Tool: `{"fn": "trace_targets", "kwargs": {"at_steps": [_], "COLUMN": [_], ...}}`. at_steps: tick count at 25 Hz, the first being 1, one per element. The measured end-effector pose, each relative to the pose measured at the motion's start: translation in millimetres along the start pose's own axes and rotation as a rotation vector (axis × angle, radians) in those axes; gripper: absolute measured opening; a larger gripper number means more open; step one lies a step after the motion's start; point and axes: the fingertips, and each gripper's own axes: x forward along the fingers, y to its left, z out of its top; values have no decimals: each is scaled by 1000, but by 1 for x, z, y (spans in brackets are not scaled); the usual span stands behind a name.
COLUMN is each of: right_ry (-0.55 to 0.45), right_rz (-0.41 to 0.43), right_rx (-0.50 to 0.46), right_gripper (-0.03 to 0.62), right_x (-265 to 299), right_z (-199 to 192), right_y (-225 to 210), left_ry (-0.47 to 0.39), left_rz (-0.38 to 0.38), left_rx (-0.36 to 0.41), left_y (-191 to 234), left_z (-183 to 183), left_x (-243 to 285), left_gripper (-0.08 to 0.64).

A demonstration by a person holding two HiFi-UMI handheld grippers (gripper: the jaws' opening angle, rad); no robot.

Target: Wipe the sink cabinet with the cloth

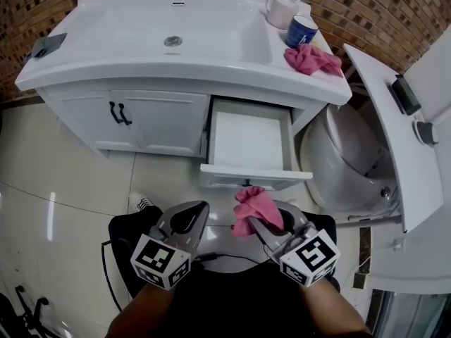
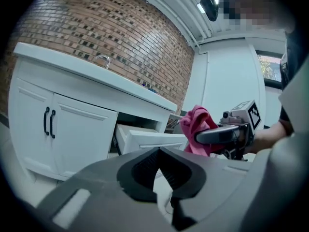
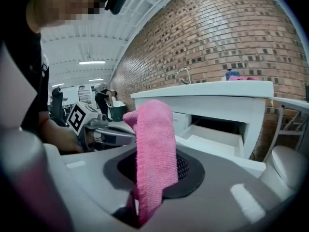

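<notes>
The white sink cabinet (image 1: 162, 122) stands ahead with its right drawer (image 1: 250, 143) pulled open and showing nothing inside. My right gripper (image 1: 255, 221) is shut on a pink cloth (image 1: 254, 204), held low in front of the drawer, apart from it. In the right gripper view the cloth (image 3: 154, 149) stands up between the jaws of that gripper (image 3: 153, 180). My left gripper (image 1: 200, 207) is beside it, shut with nothing in it; its jaws (image 2: 159, 151) meet in its own view. A second pink cloth (image 1: 311, 60) lies on the countertop's right end.
A blue cup (image 1: 301, 30) and a soap dispenser (image 1: 285, 7) stand at the counter's back right. A white toilet (image 1: 345, 160) sits right of the cabinet. The left cabinet doors (image 1: 141, 122) are closed. Tiled floor (image 1: 63, 189) stretches to the left.
</notes>
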Motion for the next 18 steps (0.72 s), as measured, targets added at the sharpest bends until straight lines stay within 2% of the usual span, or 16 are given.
{"fn": "trace_targets", "kwargs": {"at_steps": [5,11,15,18], "right_ry": [17,42,47,53], "right_rz": [26,41,26,21], "right_rx": [-48,-159,-162,-164], "right_gripper": [97,98,97,97], "right_x": [52,86,98,104], "right_z": [-5,-16,-23,-25], "right_y": [13,23,18,17], "left_ry": [7,-1,22,34], "left_rz": [-25,-21,-12,-34], "left_rx": [-56,-84,-77,-59], "left_y": [9,16,20,14], "left_z": [-19,-26,-32,-34], "left_x": [3,-2,-2,-3], "left_gripper": [2,3,2,3]}}
